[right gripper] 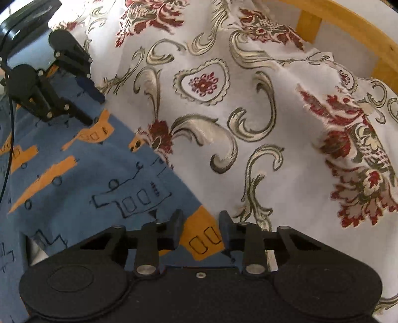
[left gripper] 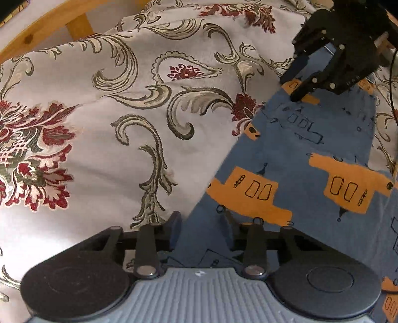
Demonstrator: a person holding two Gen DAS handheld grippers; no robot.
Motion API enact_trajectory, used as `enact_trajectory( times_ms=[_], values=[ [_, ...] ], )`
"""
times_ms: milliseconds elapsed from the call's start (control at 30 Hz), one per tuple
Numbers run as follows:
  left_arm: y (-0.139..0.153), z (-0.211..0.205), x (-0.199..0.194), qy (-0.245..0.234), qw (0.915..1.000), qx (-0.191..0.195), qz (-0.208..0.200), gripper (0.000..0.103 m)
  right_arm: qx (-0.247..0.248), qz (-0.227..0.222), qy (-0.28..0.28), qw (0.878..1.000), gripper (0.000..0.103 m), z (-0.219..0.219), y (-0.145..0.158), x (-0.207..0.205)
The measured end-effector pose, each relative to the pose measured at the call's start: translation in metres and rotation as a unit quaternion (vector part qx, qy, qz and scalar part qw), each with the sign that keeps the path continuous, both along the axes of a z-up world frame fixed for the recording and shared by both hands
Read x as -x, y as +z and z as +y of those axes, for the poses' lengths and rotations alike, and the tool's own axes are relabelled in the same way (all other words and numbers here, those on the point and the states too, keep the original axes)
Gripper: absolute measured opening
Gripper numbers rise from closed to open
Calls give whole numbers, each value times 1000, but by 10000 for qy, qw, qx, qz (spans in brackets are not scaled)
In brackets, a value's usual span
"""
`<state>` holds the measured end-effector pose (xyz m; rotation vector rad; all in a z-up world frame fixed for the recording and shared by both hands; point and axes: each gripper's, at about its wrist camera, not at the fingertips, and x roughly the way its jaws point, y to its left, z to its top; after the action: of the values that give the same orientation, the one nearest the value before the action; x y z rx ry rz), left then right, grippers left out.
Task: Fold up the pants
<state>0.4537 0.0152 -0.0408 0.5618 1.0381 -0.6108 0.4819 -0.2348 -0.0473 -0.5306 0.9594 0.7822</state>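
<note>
The blue pants (left gripper: 298, 154), printed with orange trucks and black line drawings, lie on a pale floral bedspread (left gripper: 104, 124). In the left wrist view they fill the lower right, and their long axis runs from the bottom centre up toward the upper right. In the right wrist view the pants (right gripper: 82, 179) sit in the lower left, their edge running on a diagonal from the upper left down to the bottom centre.

The left gripper (left gripper: 201, 231) has its fingers spread with blue cloth lying between them; whether the pads press the cloth cannot be told. The right gripper (right gripper: 200, 231) likewise stands parted, an orange patch of the pants between its fingers. Each gripper shows at the far end of the cloth in the other's view, tips down at the fabric.

A wooden bed frame (left gripper: 74, 22) curves along the top edge.
</note>
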Motion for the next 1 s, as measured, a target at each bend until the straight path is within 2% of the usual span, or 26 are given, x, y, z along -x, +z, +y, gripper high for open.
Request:
enact_trajectory(
  times_ms=[33, 67, 100, 167, 367, 467, 600, 767, 900, 967, 1000],
  values=[
    [0, -2, 1, 37, 10000, -2, 12, 21, -4, 3, -34, 10000, 28, 2, -1, 0],
    [0, -3, 3, 53, 10000, -48, -26, 12, -25, 1, -47, 10000, 19, 3, -1, 2],
    [0, -6, 6, 42, 9999, -116, -108, 8, -22, -46, -42, 10000, 8, 4, -1, 5],
    [1, -9, 11, 93, 9995, -196, -251, 3, 67, -224, -47, 9997, 5, 8, -3, 15],
    [14, -14, 17, 626, 9938, -209, -898, 3, 376, -1081, -182, 9933, 3, 16, 4, 41],
    [26, -16, 20, 776, 9864, -198, -1436, 3, 514, -1755, -266, 9828, 3, 20, 17, 49],
    [36, -24, 16, 937, 9722, -147, -2143, 3, 734, -2547, -372, 9635, 3, 26, 30, 46],
    [26, -33, -3, 1055, 9670, -132, -2316, 3, 1079, -2931, -661, 9477, 3, 31, 23, 19],
    [12, -34, -16, 1153, 9684, -194, -2202, 5, 1255, -2768, -741, 9498, 3, 36, 0, -1],
    [11, -26, -11, 1131, 9688, -143, -2201, 17, 1265, -2718, -756, 9510, 6, 37, -7, -1],
    [13, -22, -9, 1109, 9692, -52, -2196, 21, 1206, -2711, -789, 9517, 13, 36, -8, -1]
  ],
)
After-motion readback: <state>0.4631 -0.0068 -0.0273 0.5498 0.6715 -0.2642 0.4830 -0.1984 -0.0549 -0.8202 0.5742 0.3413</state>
